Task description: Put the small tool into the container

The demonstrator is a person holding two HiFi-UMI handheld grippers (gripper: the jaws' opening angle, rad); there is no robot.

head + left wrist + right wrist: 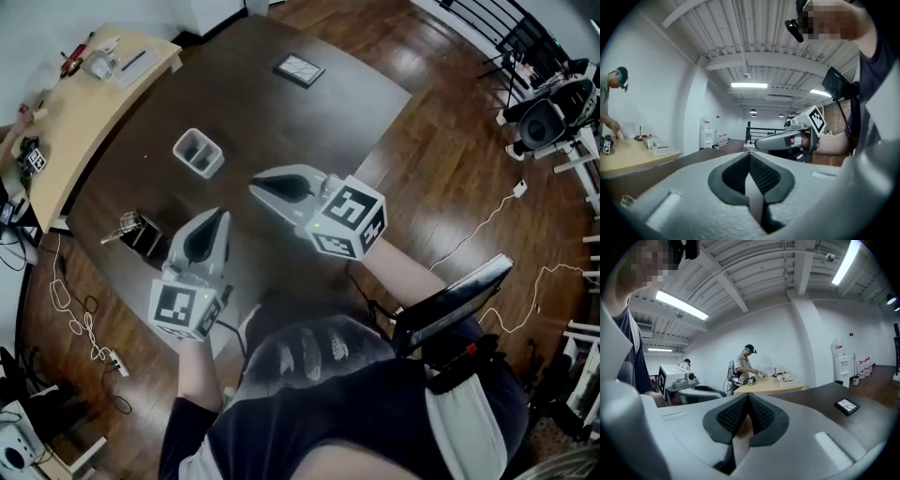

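Left tongs point(214, 220) and right tongs point(258, 187) are both shut and empty over the worktop point(281, 122). The tool point(125, 227) lies just left of the left tongs, so that hand's nearer. The container point(208, 167) sits further out.

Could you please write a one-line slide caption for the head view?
Left gripper and right gripper, jaws shut, over the table bearing a container.
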